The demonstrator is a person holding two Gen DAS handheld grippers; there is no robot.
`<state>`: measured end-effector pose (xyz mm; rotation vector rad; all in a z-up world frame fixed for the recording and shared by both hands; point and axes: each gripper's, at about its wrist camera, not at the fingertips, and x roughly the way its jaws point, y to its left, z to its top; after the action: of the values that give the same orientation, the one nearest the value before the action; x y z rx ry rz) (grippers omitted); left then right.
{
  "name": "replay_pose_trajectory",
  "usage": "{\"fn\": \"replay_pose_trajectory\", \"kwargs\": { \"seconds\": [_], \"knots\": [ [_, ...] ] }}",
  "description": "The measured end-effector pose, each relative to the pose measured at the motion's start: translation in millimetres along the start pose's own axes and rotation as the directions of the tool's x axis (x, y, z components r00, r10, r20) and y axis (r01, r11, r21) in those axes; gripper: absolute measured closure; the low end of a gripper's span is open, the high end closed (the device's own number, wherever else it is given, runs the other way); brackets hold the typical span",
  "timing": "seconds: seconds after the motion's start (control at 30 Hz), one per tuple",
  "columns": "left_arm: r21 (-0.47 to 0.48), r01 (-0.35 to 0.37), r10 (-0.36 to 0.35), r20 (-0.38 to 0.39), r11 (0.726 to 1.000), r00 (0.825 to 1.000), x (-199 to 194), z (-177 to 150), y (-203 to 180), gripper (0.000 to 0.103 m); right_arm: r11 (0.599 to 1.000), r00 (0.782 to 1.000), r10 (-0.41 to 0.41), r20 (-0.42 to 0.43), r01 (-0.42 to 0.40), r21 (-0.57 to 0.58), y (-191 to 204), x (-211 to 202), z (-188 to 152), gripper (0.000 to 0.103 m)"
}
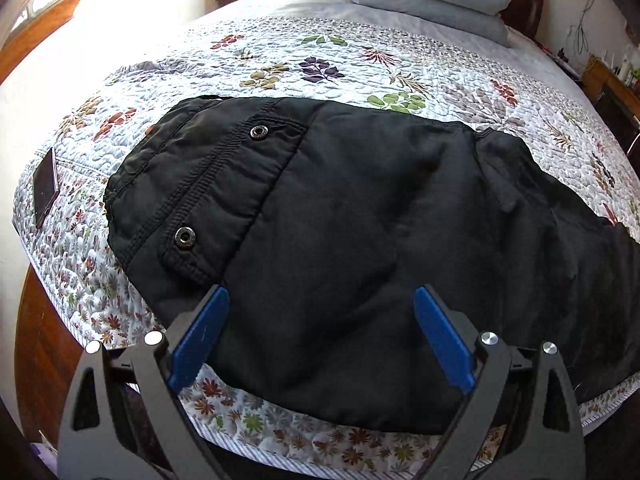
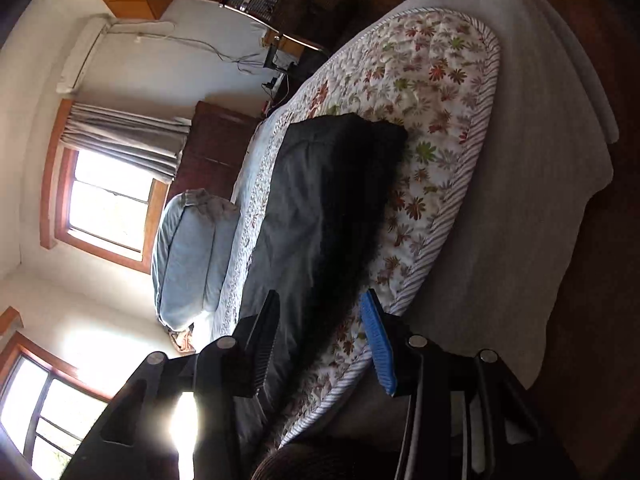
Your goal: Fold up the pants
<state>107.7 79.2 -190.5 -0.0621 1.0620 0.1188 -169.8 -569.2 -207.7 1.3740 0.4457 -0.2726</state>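
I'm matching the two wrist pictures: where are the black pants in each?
Left wrist: black pants fill the centre, waistband at left, spread on the floral quilt.
Right wrist: pants run through the centre of the rolled picture.
Shared landmark: the folded grey-blue duvet.

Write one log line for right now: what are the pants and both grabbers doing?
pants: folded over, lying on quilt | left gripper: open above pants, empty | right gripper: open, empty
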Motion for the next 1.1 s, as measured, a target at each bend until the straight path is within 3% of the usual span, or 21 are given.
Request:
{"fn": "replay_pose_trajectory", "kwargs": {
  "seconds": [0.23, 0.33, 0.63, 0.73, 0.87, 1.03, 1.1],
  "knots": [
    [-0.003, 0.001, -0.001, -0.018, 1.000, 1.000, 0.9, -1.1, 0.6, 0.009, 0.998, 0.999, 0.013, 0.034, -0.015, 0.057, -23.8, 17.7, 20.8, 0.052],
    [-0.011, 0.003, -0.003, -0.025, 1.000, 1.000, 1.5, -1.2, 1.6, 0.008, 0.997, 0.999, 0.025, 0.032, -0.027, 0.068, -28.9, 27.9, 24.9, 0.042],
    [-0.007, -0.010, 0.010, -0.035, 1.000, 0.999, 5.0, 0.3, -0.8, 0.007, 0.996, 0.996, 0.084, 0.005, -0.084, -0.003, -6.8, 64.1, 23.8, 0.042],
    [-0.007, -0.005, 0.005, -0.035, 1.000, 0.999, 5.5, 0.1, -0.2, 0.007, 0.998, 0.998, 0.059, 0.015, -0.058, -0.040, -0.2, 69.9, 23.5, 0.048],
    [0.000, 0.001, -0.001, -0.037, 1.000, 0.999, 5.6, -0.4, 1.0, 0.007, 0.998, 0.997, 0.068, 0.030, -0.068, -0.015, -4.6, 75.8, 30.1, 0.066],
    [0.022, 0.001, 0.000, -0.047, 1.000, 0.999, 0.5, -0.4, 4.0, 0.007, 0.997, 0.997, 0.071, 0.034, -0.070, -0.020, -8.3, 73.7, 32.5, 0.069],
    [0.019, 0.020, -0.019, -0.056, 1.000, 0.998, -5.1, 0.2, 11.3, 0.007, 0.998, 0.998, 0.059, 0.028, -0.058, -0.031, -7.2, 74.8, 32.6, 0.075]
  ]
}}
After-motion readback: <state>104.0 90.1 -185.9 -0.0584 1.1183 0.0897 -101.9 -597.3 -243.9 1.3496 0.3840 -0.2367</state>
